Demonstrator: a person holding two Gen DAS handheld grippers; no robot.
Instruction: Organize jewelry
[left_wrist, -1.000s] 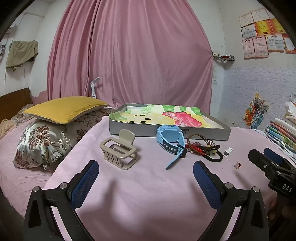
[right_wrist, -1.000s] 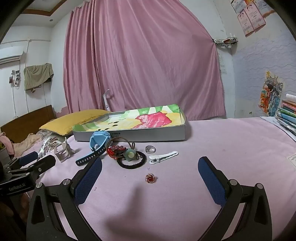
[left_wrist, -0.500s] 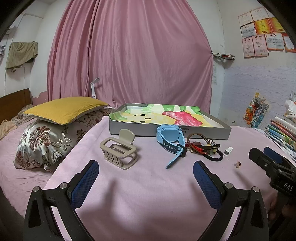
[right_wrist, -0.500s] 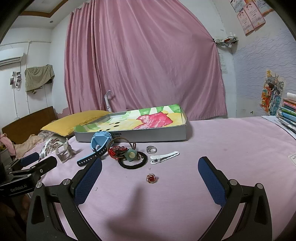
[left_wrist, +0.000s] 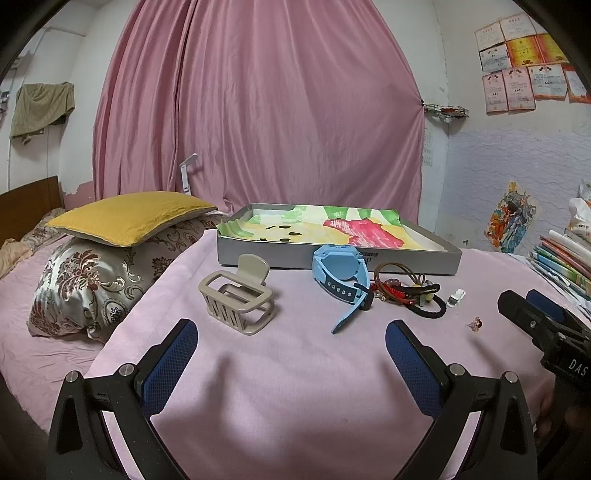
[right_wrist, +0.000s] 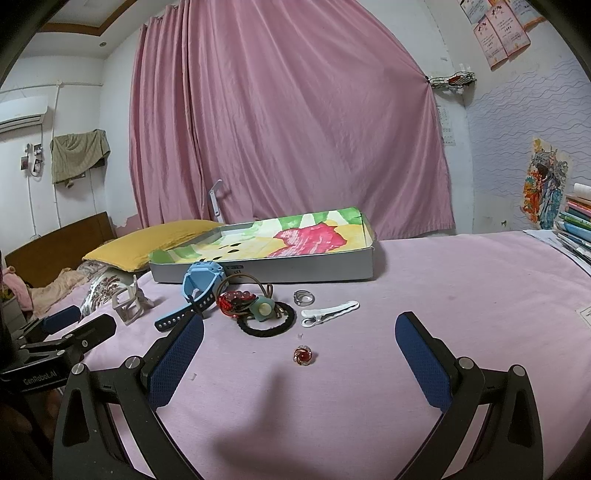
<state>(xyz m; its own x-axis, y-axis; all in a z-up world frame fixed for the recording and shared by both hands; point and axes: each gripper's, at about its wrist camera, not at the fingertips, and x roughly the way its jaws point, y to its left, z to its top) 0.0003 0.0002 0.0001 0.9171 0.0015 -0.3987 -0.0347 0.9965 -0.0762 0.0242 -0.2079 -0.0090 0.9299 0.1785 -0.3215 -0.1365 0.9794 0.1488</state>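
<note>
Nothing had yet gone into the tray (right_wrist: 258, 271) at the bed's far edge. Both claws hung spread and empty: the left claw (left_wrist: 291, 343) faced the hair claw clip (left_wrist: 236, 299), the right claw (right_wrist: 299, 347) the red ring (right_wrist: 303, 355). Next, I judged, came a fine pinch on that ring. Only the right view showed the silver ring (right_wrist: 303, 297).

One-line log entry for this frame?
left gripper: open, empty | right gripper: open, facing small red gem ring | grey shallow tray: no jewelry visible
</note>
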